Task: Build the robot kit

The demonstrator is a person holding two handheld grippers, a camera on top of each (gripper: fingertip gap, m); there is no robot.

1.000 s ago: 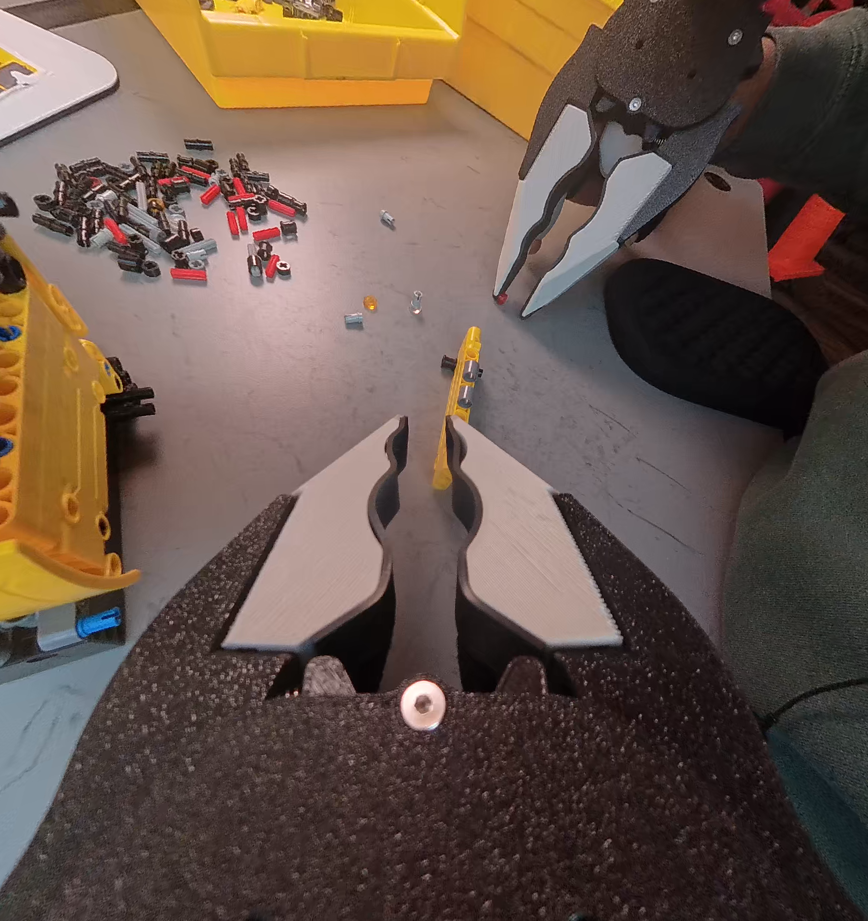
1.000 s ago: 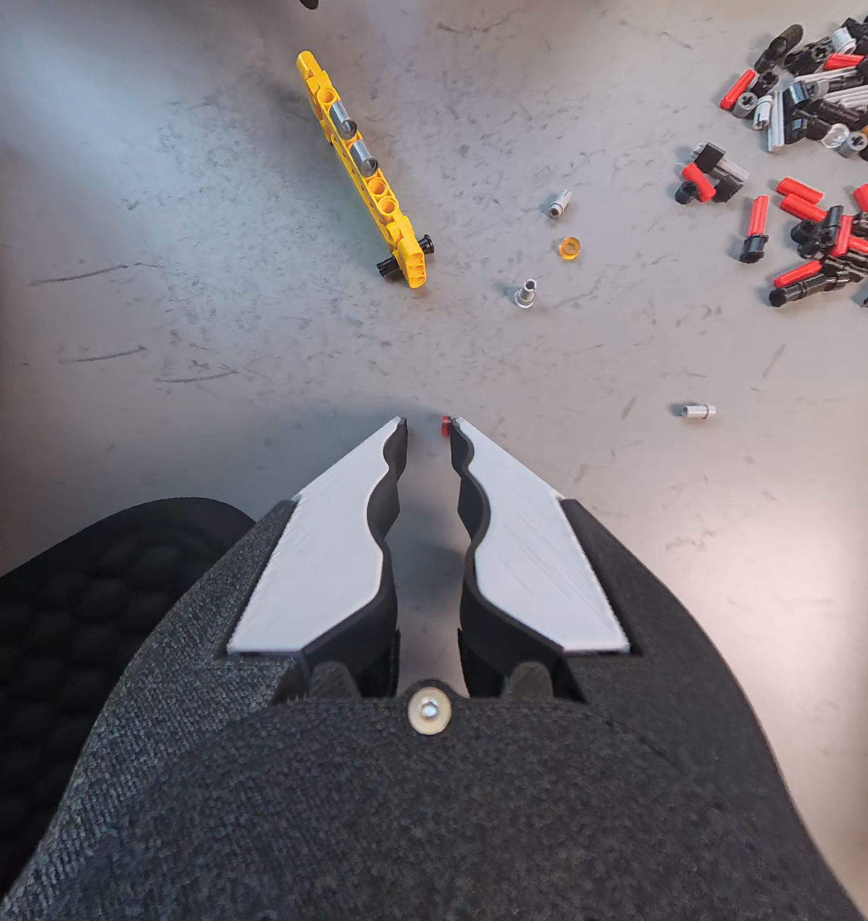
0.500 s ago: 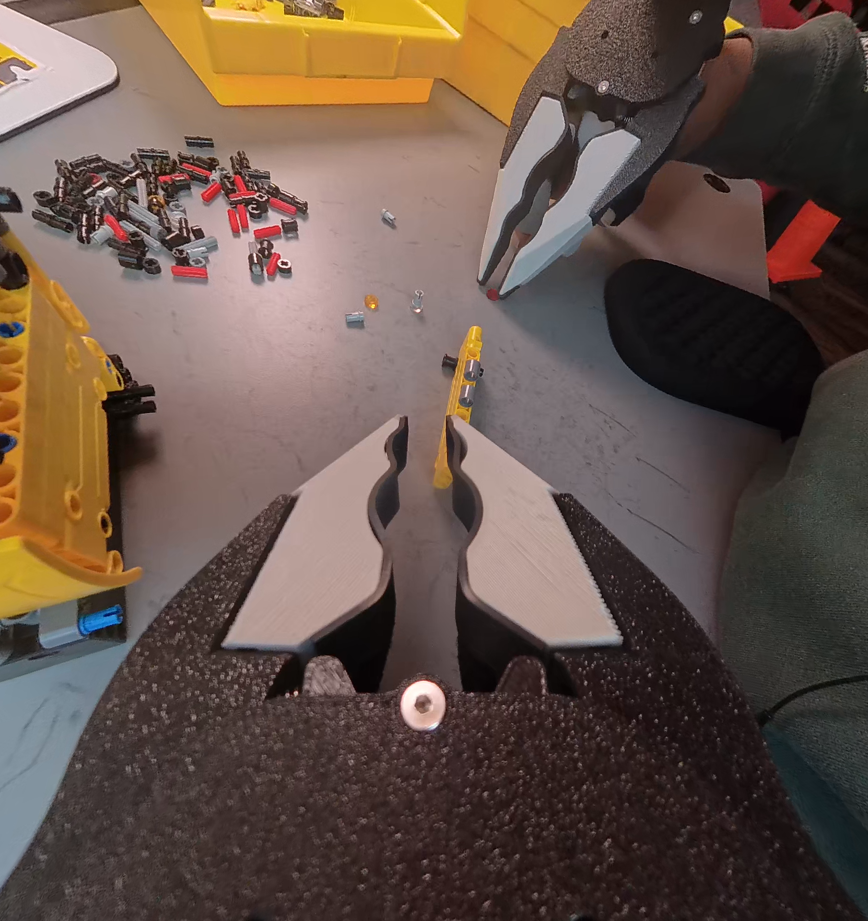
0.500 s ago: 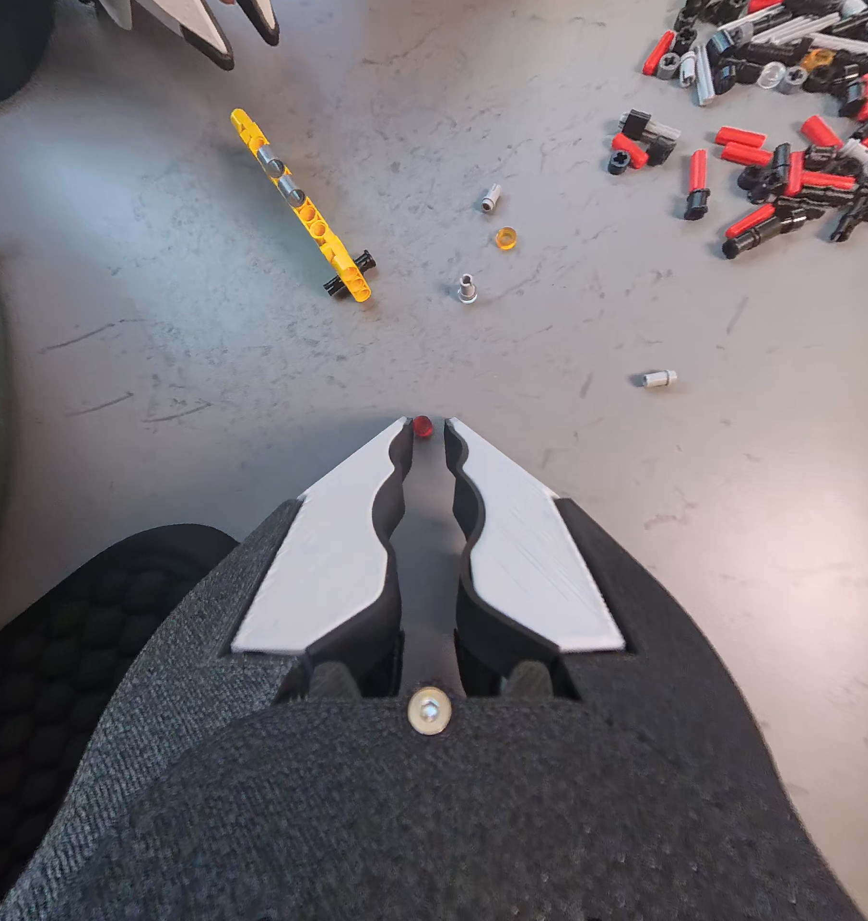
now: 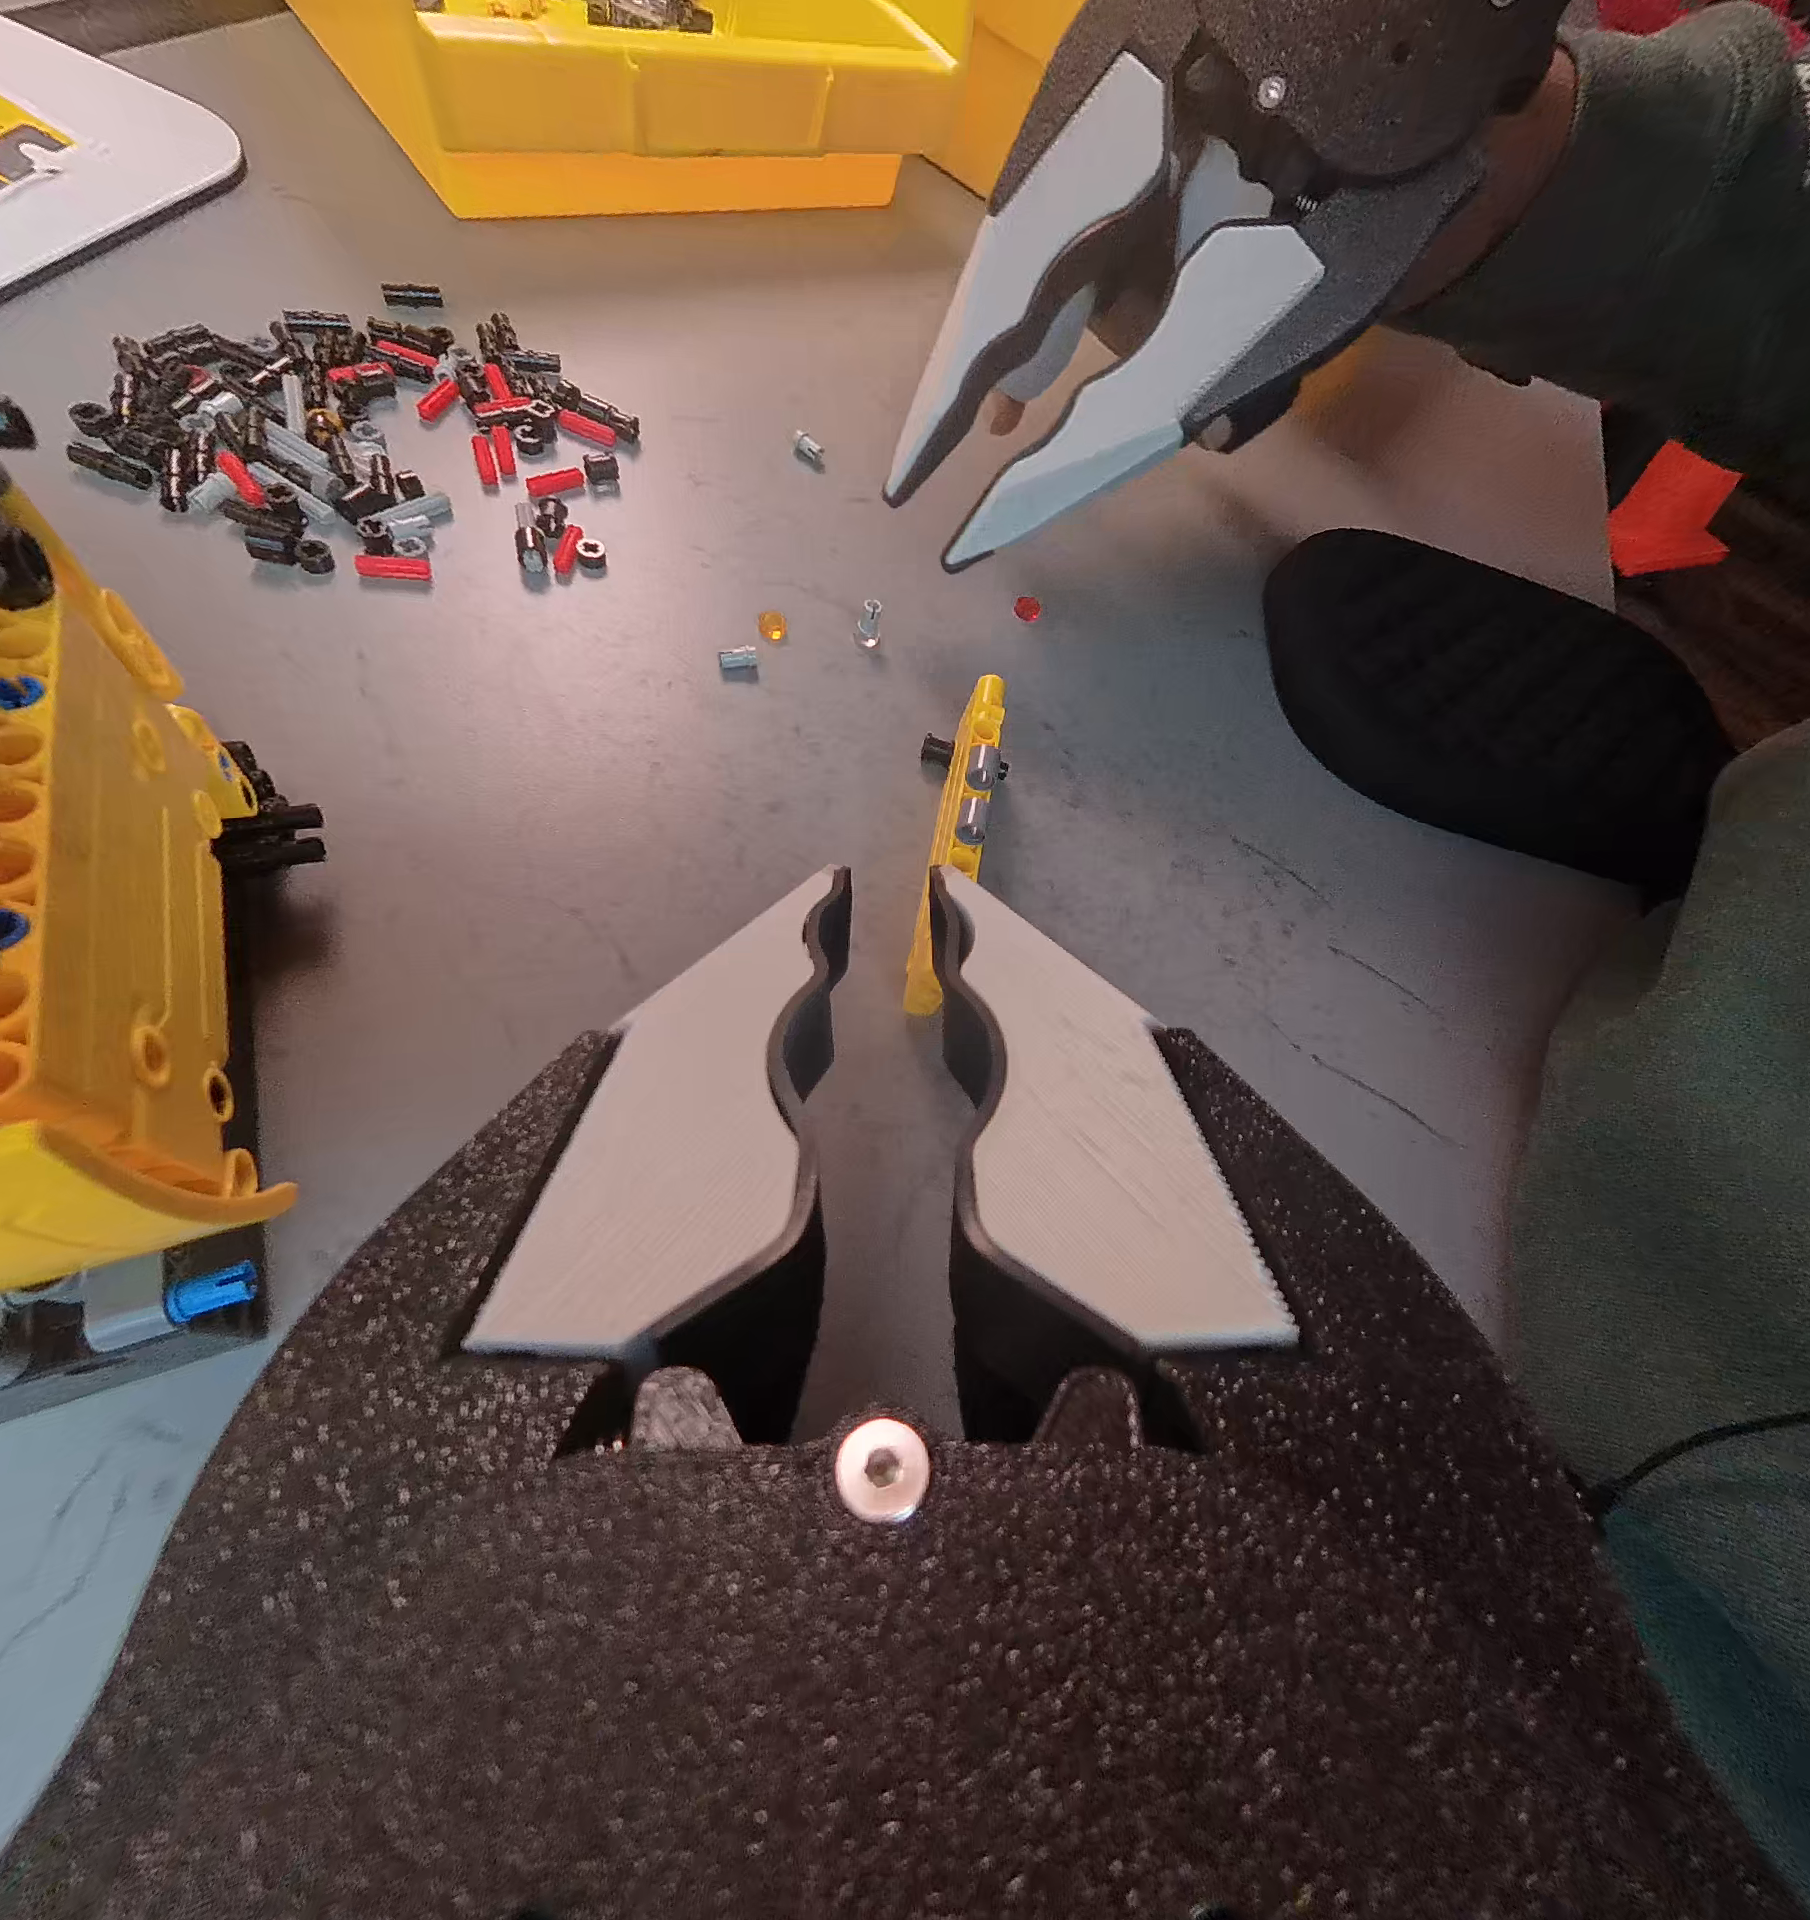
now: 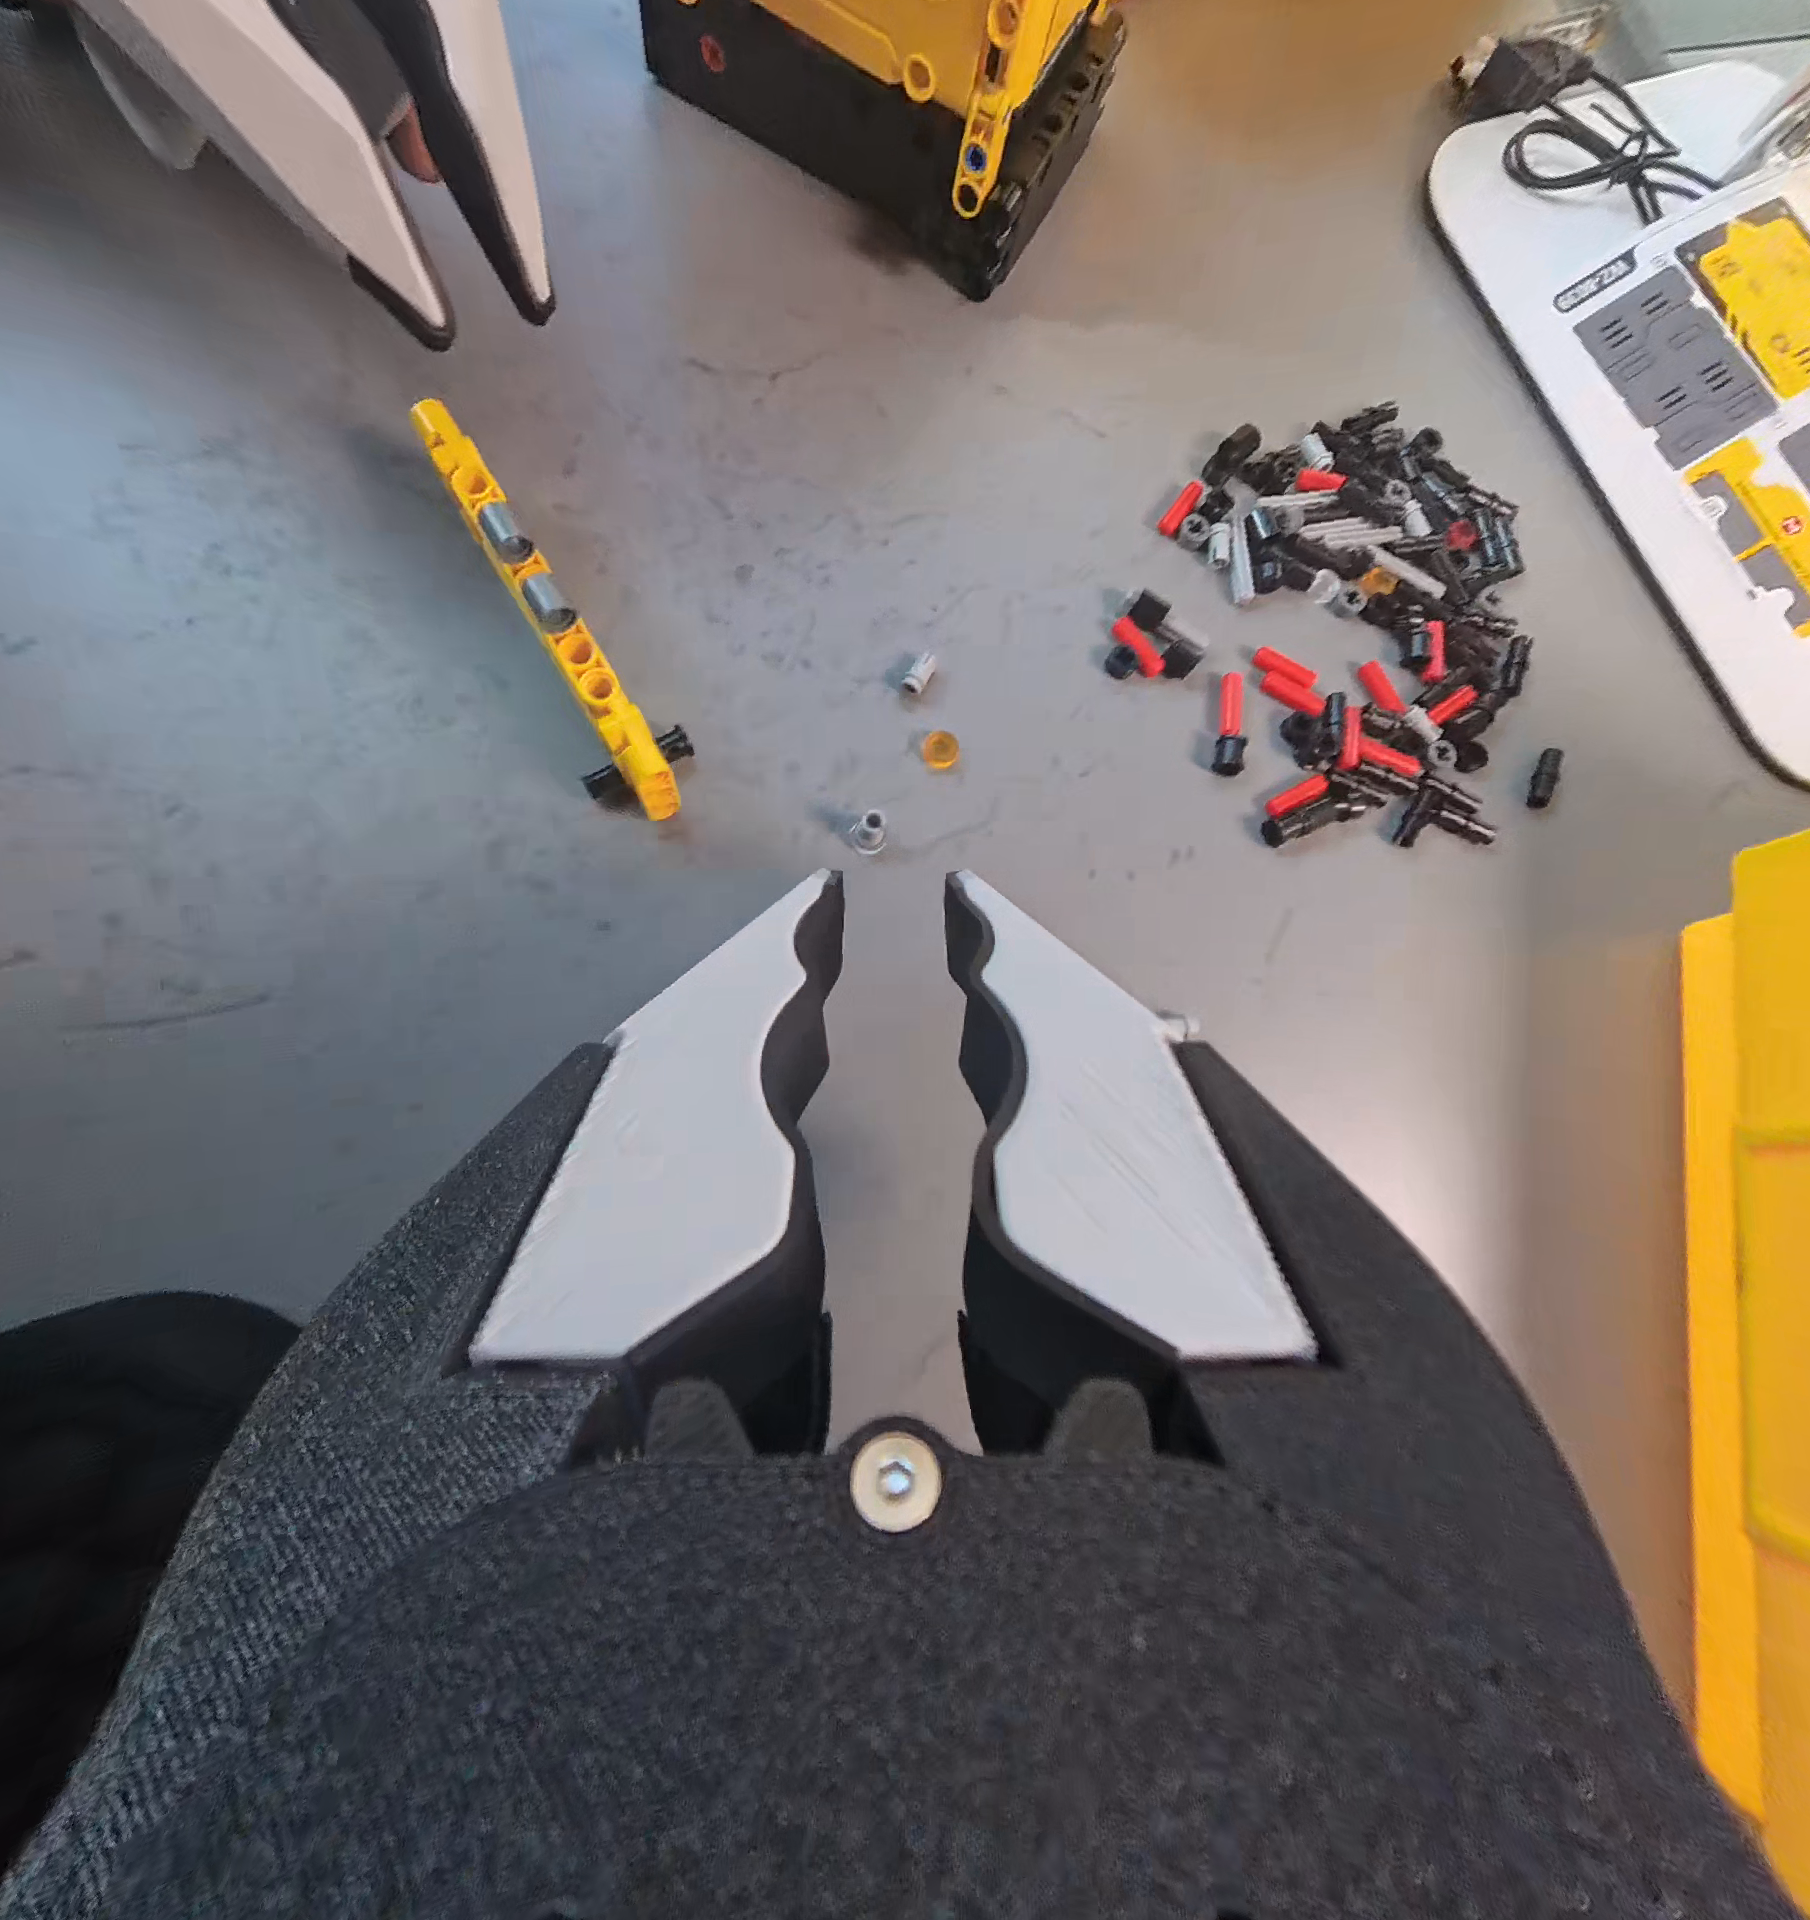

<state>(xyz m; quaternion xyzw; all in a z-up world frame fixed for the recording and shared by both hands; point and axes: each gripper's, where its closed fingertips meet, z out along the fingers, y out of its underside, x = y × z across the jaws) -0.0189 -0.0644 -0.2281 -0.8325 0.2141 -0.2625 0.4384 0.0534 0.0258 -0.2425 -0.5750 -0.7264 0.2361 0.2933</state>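
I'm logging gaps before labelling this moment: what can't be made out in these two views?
- Yellow beam: in the left wrist view its near end is hidden behind the left gripper's finger; contact cannot be told.
- Red stud: lies apart from the right gripper in the left wrist view, missing from the right wrist view.
- Yellow model: cut off by the left edge.
- Parts pile: pieces too small to sort.

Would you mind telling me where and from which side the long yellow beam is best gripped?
Probably at the bare holes between the grey pins and the black-pin end of the yellow beam, coming from above with the fingers across its narrow width. It lies flat on the table, so its long sides are open.
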